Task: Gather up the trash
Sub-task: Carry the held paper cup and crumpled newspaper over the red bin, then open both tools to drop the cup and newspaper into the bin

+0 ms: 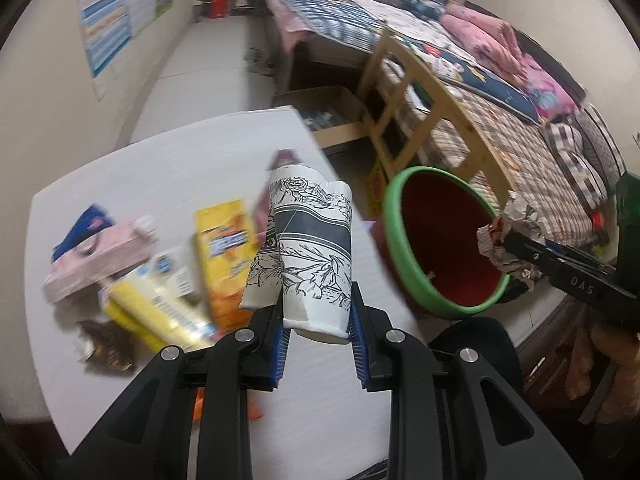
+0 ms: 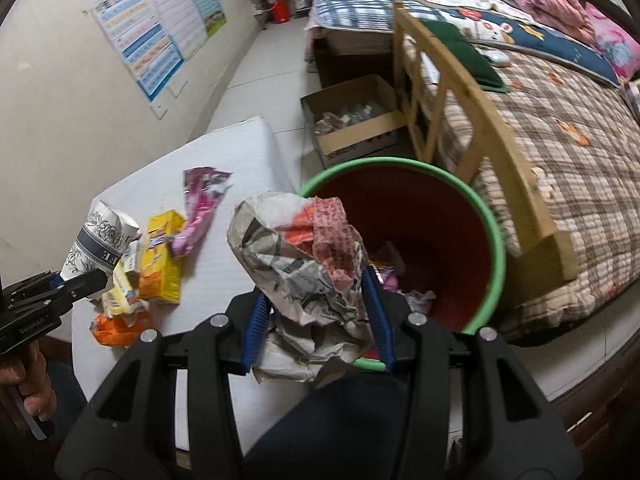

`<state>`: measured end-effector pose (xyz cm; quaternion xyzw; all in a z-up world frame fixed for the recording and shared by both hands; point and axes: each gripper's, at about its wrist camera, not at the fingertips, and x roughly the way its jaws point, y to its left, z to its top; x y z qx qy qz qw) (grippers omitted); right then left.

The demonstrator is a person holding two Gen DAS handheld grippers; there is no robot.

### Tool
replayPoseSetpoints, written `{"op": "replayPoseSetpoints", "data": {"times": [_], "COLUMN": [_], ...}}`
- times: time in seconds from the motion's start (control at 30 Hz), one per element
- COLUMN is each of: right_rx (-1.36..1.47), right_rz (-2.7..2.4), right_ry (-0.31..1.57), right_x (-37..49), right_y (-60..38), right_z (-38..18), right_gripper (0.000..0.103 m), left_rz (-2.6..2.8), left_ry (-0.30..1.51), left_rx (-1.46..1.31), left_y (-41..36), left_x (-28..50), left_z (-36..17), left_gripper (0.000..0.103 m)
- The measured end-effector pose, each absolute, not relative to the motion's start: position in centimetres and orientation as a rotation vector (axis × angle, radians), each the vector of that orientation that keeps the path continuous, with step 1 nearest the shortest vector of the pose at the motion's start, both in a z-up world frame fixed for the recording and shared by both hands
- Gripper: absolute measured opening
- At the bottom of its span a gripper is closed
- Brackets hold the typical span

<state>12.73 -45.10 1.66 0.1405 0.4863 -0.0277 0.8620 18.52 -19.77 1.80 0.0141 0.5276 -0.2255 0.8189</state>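
My left gripper (image 1: pixel 318 322) is shut on a crushed paper cup (image 1: pixel 312 256) with a black flower print, held above the white table (image 1: pixel 140 176). In the right wrist view that cup (image 2: pixel 102 242) hangs at the far left. A crumpled newspaper ball (image 2: pixel 308 264) is clamped in my right gripper (image 2: pixel 318 320), at the near rim of a red bin with a green rim (image 2: pixel 494 232). The left wrist view shows the bin (image 1: pixel 440 240) to the right of the table, with the paper ball (image 1: pixel 514 240) over its right edge. Some wrappers lie at the bin's bottom.
On the table lie a yellow box (image 2: pixel 162 258), a pink wrapper (image 2: pixel 200 208), an orange packet (image 2: pixel 116 328), a pink tissue pack (image 1: pixel 100 256) and other packets. A cardboard box (image 2: pixel 356 120) sits on the floor beyond the bin. A wooden bed frame (image 2: pixel 468 120) and bedding fill the right.
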Motion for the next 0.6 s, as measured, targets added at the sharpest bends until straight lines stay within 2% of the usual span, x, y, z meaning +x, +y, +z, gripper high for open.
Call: {"op": "replayPoseSetpoints", "data": {"times": [0.6], "right_rx": [0.366], "right_rz": [-0.142], "right_ry": [1.043], "right_x": [12.4], "right_y": [-52.4], "right_z": [-1.5], "right_gripper": [0.044], "left_rz": [-0.687], "left_ry": [1.149], "left_rx": [0.15], "left_y": [-33.6], "left_x": [20.5], "left_z": [1.0], "left_gripper": [0.023]}}
